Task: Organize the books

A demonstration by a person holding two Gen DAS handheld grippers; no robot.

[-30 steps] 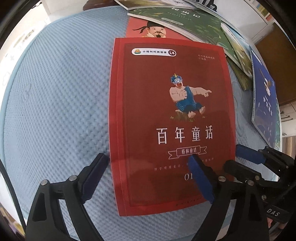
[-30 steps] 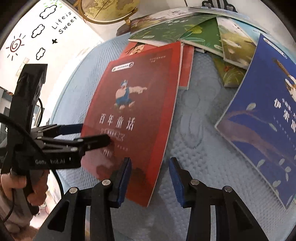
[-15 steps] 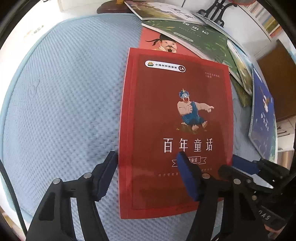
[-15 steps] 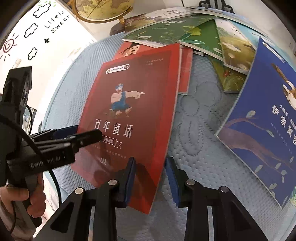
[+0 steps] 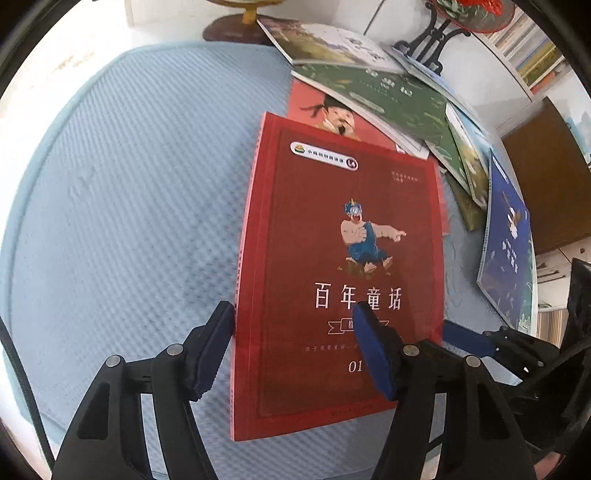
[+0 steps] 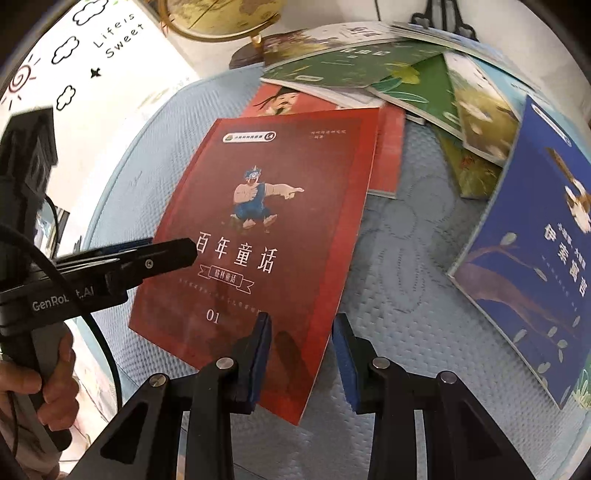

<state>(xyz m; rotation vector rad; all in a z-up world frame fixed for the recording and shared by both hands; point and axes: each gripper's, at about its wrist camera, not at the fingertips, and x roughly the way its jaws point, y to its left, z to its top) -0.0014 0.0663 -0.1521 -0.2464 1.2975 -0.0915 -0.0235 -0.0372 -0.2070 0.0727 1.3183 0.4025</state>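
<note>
A red book [image 5: 343,206] with a cartoon giant on its cover lies lengthwise on the pale blue quilted mat [image 5: 129,221], its near end raised off the cloth. My left gripper [image 5: 291,314] is shut on its spine side, one pad against the spine and the other on the cover. From the right wrist view the left gripper [image 6: 184,247] reaches in from the left, held by a hand [image 6: 37,387]. My right gripper [image 6: 301,321] is shut on the red book [image 6: 314,147] at its near right corner, one pad on the cover, the other past the edge.
A second red book [image 5: 325,110] lies partly under the first. Green picture books [image 5: 388,92] fan out behind it, and a blue book [image 6: 535,240] lies at the right. A globe [image 6: 221,18] and a black stand [image 5: 436,33] sit at the mat's far edge.
The left jaws narrowed onto the book's spine side and the right jaws closed a little on its corner. The book's near end has come up off the mat.
</note>
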